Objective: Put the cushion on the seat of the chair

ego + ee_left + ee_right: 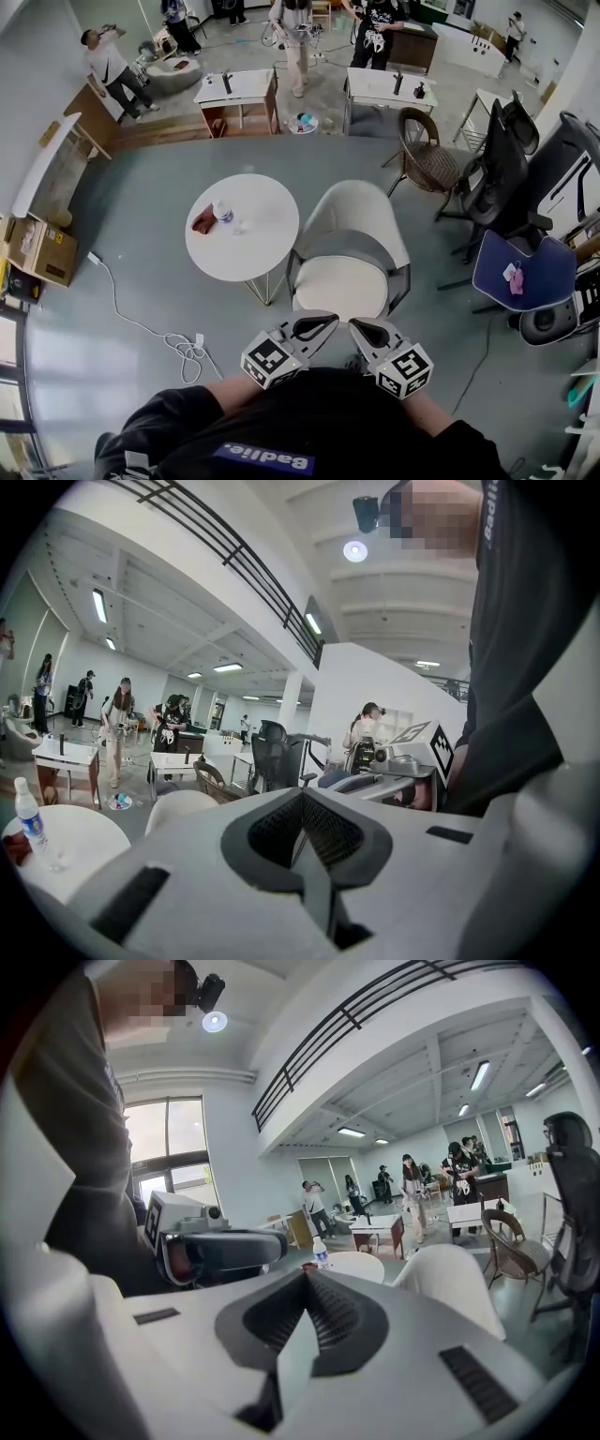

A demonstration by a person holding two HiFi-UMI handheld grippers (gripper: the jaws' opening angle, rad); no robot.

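A white shell chair (361, 220) stands just ahead of me, and a cream round cushion (339, 284) lies on its seat. Both grippers are held close to my body below the chair's front edge. My left gripper (319, 325) is shut with nothing between its jaws, and so is my right gripper (361, 327). In the left gripper view the left gripper (302, 794) has its pads meeting, with the chair back (178, 806) beyond it. The right gripper view shows the right gripper (307, 1274) equally empty, the chair (450, 1283) to its right.
A round white table (258, 248) with a water bottle (222, 214) stands left of the chair. Black office chairs (497, 178), a wicker chair (427, 161) and a blue seat (539, 272) are at the right. A power cable (178, 342) lies on the floor. People stand far back.
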